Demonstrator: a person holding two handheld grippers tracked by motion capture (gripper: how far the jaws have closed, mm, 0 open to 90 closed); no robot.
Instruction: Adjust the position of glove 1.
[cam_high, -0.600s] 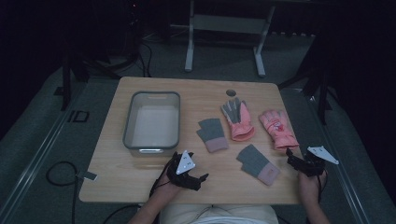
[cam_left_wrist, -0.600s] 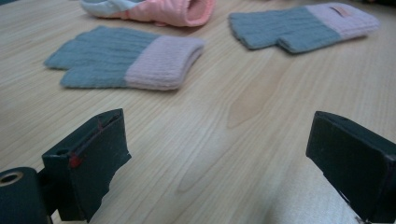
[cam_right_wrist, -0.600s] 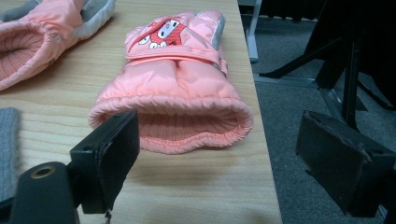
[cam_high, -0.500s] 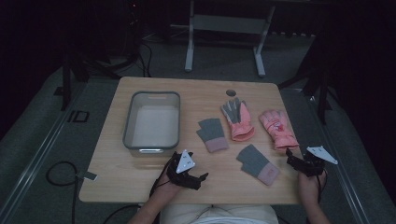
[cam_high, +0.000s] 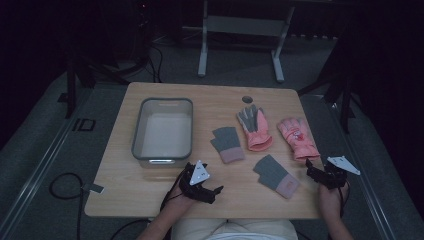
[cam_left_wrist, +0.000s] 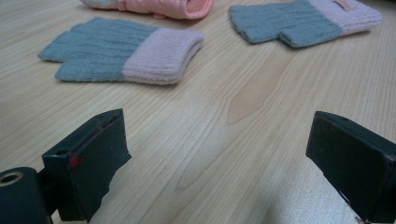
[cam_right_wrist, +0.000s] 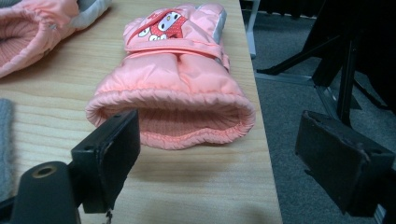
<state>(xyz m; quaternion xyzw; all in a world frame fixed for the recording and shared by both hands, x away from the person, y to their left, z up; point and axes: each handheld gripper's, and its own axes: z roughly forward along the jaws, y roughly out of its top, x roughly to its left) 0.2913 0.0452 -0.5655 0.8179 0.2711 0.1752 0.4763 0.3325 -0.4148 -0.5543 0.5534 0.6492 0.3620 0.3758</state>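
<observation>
Two pink padded gloves lie at the table's right half, with two grey-and-pink knit fingerless gloves nearer me. My left gripper rests low at the front edge, open over bare wood; one knit glove lies ahead of it, the other farther right. My right gripper is open at the front right, and its jaws stand just short of the open cuff of the cartoon-patch pink glove without touching it.
A clear rectangular bin stands at the left of the wooden table, with nothing visible inside. A small dark round spot marks the far side. The table's right edge runs close beside my right gripper. A metal stand is beyond the table.
</observation>
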